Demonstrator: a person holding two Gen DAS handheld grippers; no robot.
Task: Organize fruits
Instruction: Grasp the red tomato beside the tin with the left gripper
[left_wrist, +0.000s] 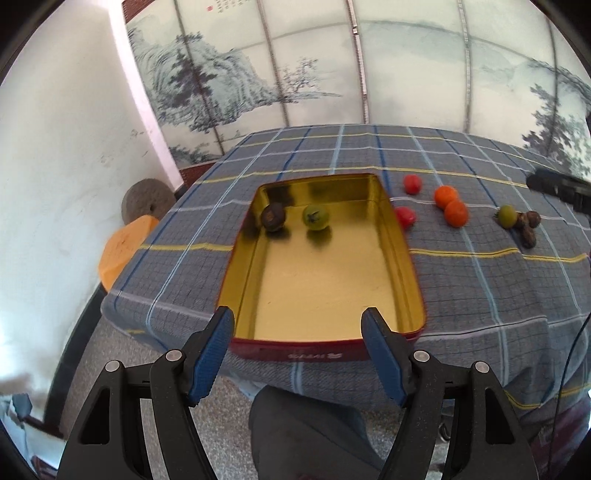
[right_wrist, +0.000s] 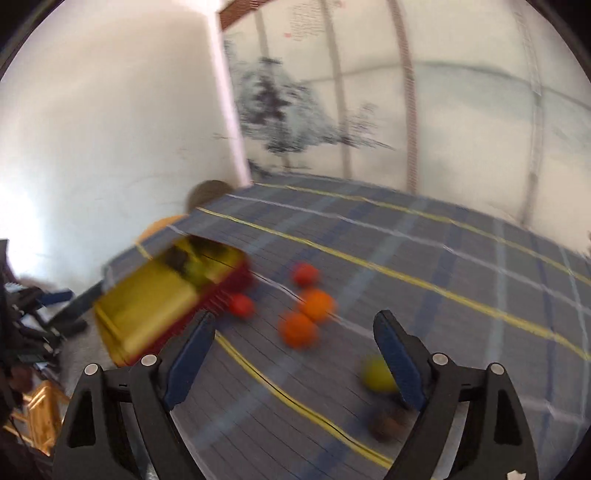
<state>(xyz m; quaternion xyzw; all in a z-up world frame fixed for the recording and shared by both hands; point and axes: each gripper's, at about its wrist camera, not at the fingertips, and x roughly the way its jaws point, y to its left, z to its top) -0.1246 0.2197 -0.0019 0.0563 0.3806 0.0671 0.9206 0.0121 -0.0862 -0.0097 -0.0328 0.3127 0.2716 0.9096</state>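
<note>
The right gripper (right_wrist: 293, 341), jaws apart and empty, hangs nearest the loose green round fruit (right_wrist: 376, 374) by its right finger (view blurred), while the open-jawed left gripper (left_wrist: 297, 332) faces the gold-lined red rectangular tin (left_wrist: 325, 280) lying lengthwise ahead.

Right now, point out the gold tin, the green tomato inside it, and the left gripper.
gold tin (left_wrist: 325, 288): left wrist view, bare inner floor.
green tomato (left_wrist: 316, 218): left wrist view, middle of fruit.
left gripper (left_wrist: 298, 319): left wrist view, midway between open fingertips.
</note>
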